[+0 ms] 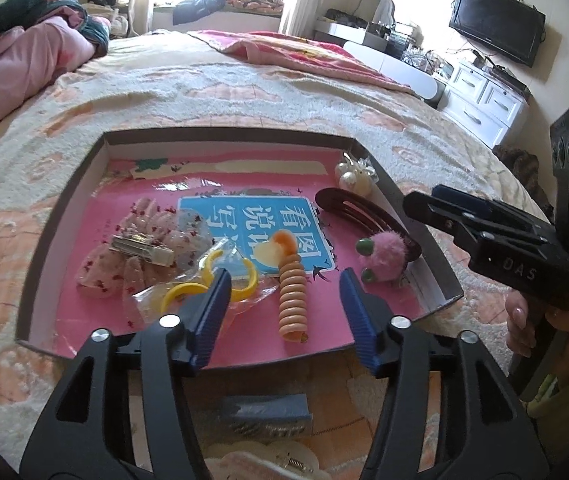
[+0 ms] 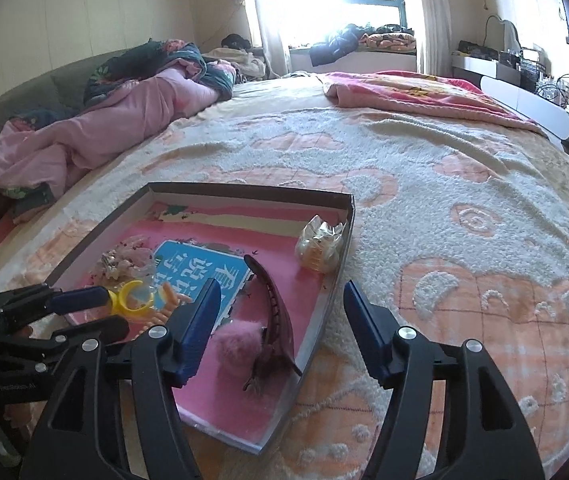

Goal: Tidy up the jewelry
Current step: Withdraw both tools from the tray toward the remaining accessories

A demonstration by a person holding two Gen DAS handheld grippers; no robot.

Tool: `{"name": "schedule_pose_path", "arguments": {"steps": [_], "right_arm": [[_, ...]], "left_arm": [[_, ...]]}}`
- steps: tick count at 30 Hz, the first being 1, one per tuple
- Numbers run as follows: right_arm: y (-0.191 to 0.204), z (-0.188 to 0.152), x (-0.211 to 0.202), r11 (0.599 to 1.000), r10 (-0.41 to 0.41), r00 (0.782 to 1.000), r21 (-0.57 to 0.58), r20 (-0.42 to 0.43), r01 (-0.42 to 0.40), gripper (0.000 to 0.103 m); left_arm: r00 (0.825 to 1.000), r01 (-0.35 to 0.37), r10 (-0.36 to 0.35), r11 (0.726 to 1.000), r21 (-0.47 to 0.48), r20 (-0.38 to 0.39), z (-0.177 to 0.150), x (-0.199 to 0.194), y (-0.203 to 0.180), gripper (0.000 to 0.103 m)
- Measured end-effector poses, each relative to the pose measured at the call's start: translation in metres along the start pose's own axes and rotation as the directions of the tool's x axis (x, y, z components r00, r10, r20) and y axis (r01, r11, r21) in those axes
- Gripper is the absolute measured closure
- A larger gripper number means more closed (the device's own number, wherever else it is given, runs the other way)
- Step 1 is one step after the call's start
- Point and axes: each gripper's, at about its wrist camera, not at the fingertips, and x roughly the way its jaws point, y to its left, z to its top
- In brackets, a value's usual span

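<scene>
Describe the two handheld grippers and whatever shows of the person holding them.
Both the left gripper and the right gripper have black cut-out frames, silver pivot bolts and ribbed blue pads. Seen from the left wrist, the right gripper's body bears raised letters "DAS" and a green light. The hand shows a yellow-green sleeve.

Both wrist views share the tray point(image 1: 60, 200).

My left finger point(image 1: 212, 312) covers part of the yellow rings point(image 1: 240, 280) in their clear wrap. Blue object point(image 1: 268, 408) below the tray point(image 1: 64, 208): half hidden by my arms, can't identify. Pale clip point(image 1: 268, 464) cut off at the bottom edge. From my right wrist, pink pompom point(image 2: 236, 346) sits partly behind my finger point(image 2: 200, 320); wrapped pearls point(image 2: 318, 248) too blurred to make out.
</scene>
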Motion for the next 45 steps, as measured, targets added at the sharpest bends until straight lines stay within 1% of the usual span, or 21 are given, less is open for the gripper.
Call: {"name": "schedule_pose_path", "arguments": {"steps": [2,4,6,8,12,17,21,31,39,41,45], "right_arm": [[0.002,0.000,-0.005,1.000,-0.003,1.000,-0.004,0.010,0.003,0.036],[0.004,0.000,-0.010,1.000,-0.006,1.000,-0.007,0.024,0.006,0.033],[0.005,-0.001,-0.014,1.000,-0.006,1.000,-0.006,0.031,0.006,0.033],[0.005,-0.002,-0.019,1.000,-0.006,0.999,-0.004,0.038,0.006,0.031],[0.006,-0.006,-0.029,1.000,-0.006,0.999,0.004,0.052,0.006,0.030],[0.012,-0.013,-0.040,1.000,-0.011,0.998,-0.011,0.063,0.012,0.029],[0.018,-0.017,-0.048,1.000,0.000,0.997,-0.014,0.072,0.001,0.029],[0.036,-0.028,-0.067,0.999,0.040,0.996,-0.038,0.084,-0.036,0.027],[0.054,-0.035,-0.075,0.995,0.068,0.994,-0.080,0.085,-0.061,0.025],[0.058,-0.037,-0.077,0.994,0.076,0.994,-0.087,0.083,-0.068,0.025],[0.067,-0.040,-0.079,0.992,0.091,0.993,-0.098,0.076,-0.083,0.025]], "left_arm": [[1.000,-0.002,0.002,1.000,-0.004,0.011,0.001,-0.004,0.001,0.044],[1.000,-0.008,0.009,1.000,-0.012,0.029,0.001,-0.011,0.002,0.039],[0.999,-0.016,0.016,1.000,-0.015,0.044,0.000,-0.017,0.004,0.036],[0.998,-0.027,0.028,0.999,-0.018,0.060,-0.001,-0.025,0.006,0.030],[0.996,-0.035,0.037,0.999,-0.029,0.086,-0.002,-0.039,0.011,0.025],[0.991,-0.052,0.055,0.998,-0.035,0.118,-0.004,-0.055,0.013,0.023],[0.989,-0.061,0.067,0.997,-0.050,0.134,-0.005,-0.064,0.018,0.023],[0.985,-0.081,0.093,0.993,-0.089,0.148,-0.012,-0.078,0.031,0.023],[0.982,-0.098,0.112,0.991,-0.096,0.154,-0.020,-0.088,0.037,0.023],[0.980,-0.105,0.120,0.990,-0.098,0.156,-0.022,-0.090,0.038,0.017],[0.978,-0.118,0.134,0.987,-0.107,0.159,-0.026,-0.094,0.043,0.013]]}}
